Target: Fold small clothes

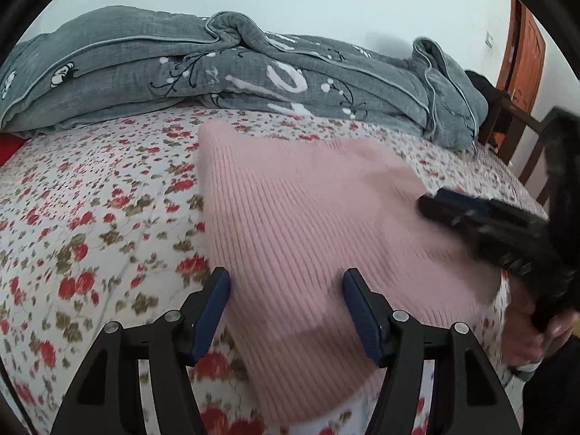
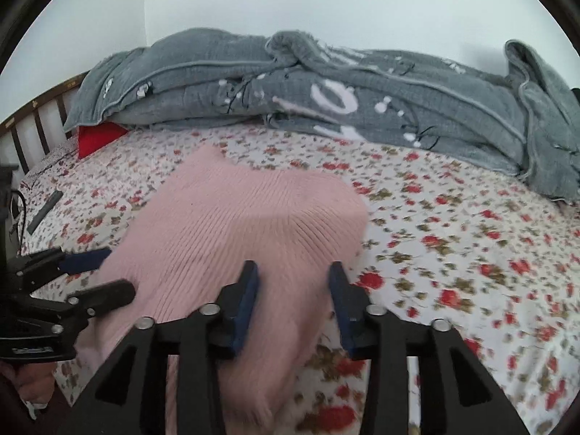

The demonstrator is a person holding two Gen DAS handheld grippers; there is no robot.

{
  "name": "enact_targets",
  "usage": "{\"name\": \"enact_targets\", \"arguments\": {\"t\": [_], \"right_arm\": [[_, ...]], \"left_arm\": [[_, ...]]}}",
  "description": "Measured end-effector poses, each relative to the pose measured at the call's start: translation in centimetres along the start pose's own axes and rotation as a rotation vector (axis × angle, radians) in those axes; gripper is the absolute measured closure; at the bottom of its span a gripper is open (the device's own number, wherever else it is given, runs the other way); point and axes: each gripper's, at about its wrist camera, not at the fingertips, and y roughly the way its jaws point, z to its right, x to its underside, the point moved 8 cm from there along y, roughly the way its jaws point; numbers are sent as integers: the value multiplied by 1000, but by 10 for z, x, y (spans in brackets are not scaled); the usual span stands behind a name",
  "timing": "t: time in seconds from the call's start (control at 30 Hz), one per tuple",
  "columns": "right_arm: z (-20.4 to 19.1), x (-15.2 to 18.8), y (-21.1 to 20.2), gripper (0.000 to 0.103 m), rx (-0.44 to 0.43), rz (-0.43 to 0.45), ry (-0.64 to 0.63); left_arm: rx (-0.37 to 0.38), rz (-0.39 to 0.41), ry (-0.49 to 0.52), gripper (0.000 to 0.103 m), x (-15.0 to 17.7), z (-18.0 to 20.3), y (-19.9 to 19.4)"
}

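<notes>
A pink ribbed knit garment (image 1: 290, 224) lies spread on the floral bedsheet (image 1: 90, 217); it also shows in the right wrist view (image 2: 235, 224). My left gripper (image 1: 286, 282) is open, its fingers over the garment's near left part. It also appears at the left of the right wrist view (image 2: 108, 272), open beside the garment's left edge. My right gripper (image 2: 293, 275) is open over the garment's near right edge. It shows blurred at the right of the left wrist view (image 1: 435, 203), over the garment's right side.
A rumpled grey quilt (image 1: 235, 72) lies along the back of the bed. A red item (image 2: 98, 137) sits under it at the left. A dark flat object (image 2: 43, 214) lies on the sheet. A wooden bed frame (image 1: 525, 145) and door (image 1: 522, 58) stand at the right.
</notes>
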Motion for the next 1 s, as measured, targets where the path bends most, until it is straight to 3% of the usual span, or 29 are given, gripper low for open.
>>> {"name": "enact_targets", "arguments": {"t": [0.1,0.17,0.23,0.3,0.5,0.6,0.67,0.87,1.0], "right_arm": [[-9,11,-24,58,-99,34,0],[-17,23,-31,57,-116,38,-39],[-23,39,-28,57,-92,12,-92],[-18,53,-19,57,5,-11,-135],[13,59,-18,57,-68,-59,14],[15,46,-29,57,-113,-31,27],[16,27,-35,57,-132,24,40],[14,-44,-14,57,-115,92,58],[14,-66,22,57,-112,57,23]], "left_arm": [[34,-24,-10,39,14,-2,-4],[69,-39,-41,39,23,-5,-5],[99,-49,-75,37,28,-9,-5],[110,-53,-88,37,31,-12,-8],[45,-10,-29,38,21,-22,-30],[2,23,4,38,5,-29,-34],[13,34,-24,38,-10,-36,-31],[115,33,-146,39,-62,-47,-5],[214,38,-201,41,-100,-48,22]]}}
